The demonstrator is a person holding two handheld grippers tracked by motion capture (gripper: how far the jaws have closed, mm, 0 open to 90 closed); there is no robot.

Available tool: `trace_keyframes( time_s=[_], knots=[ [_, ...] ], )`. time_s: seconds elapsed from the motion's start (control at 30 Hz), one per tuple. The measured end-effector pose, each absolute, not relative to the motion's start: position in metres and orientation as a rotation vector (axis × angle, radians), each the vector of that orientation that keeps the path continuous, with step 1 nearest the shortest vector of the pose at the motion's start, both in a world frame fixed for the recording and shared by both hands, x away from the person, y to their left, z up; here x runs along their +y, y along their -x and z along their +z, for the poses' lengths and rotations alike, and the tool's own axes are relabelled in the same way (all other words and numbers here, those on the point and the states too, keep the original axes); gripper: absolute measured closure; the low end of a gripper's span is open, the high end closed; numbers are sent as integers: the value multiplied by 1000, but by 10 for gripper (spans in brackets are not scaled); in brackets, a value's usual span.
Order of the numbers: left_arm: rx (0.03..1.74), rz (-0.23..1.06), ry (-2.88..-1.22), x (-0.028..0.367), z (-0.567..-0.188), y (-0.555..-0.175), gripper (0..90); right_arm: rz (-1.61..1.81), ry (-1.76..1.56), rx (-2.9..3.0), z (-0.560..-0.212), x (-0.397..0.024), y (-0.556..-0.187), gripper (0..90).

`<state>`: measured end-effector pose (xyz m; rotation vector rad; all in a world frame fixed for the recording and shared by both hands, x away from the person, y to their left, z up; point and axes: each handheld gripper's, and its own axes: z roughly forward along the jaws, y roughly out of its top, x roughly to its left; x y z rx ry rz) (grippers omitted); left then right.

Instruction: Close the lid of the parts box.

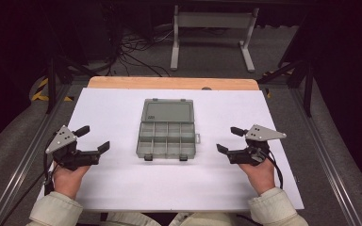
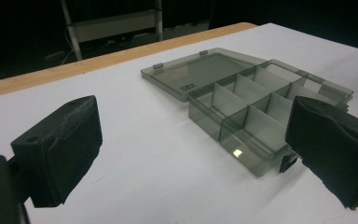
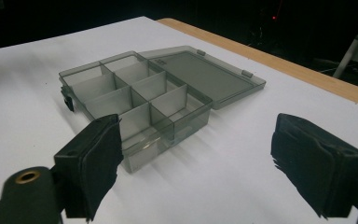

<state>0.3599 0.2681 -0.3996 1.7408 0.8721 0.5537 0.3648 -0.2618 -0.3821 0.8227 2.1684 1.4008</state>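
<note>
A smoky grey plastic organizer box (image 1: 166, 141) lies open in the middle of the white table top, its lid (image 1: 168, 111) folded flat behind it. Its compartments look empty. My left gripper (image 1: 93, 139) rests left of the box, open, nothing between its jaws. To the right of the box, my right gripper (image 1: 229, 140) is open and empty too. Both point inward at the box, each a short gap from it. In the left gripper view the box (image 2: 261, 107) sits ahead between the black pads (image 2: 60, 149). The right gripper view shows the box (image 3: 135, 98) beyond its pads (image 3: 98, 154).
The white board (image 1: 122, 183) lies on a wooden table whose edge (image 1: 169, 83) shows at the back. Aluminium rails (image 1: 23, 160) run along both sides. Beyond the table stand a white metal frame (image 1: 212, 21) and loose cables (image 1: 132, 52) on the floor.
</note>
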Motion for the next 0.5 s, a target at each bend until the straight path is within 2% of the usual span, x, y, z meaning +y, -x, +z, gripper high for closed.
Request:
trace_keyframes(
  time_s=[0.5],
  knots=[
    [899, 481, -1762, 252, -394, -403, 61, 1399, -868, 2191, -382, -259, -396, 202]
  ],
)
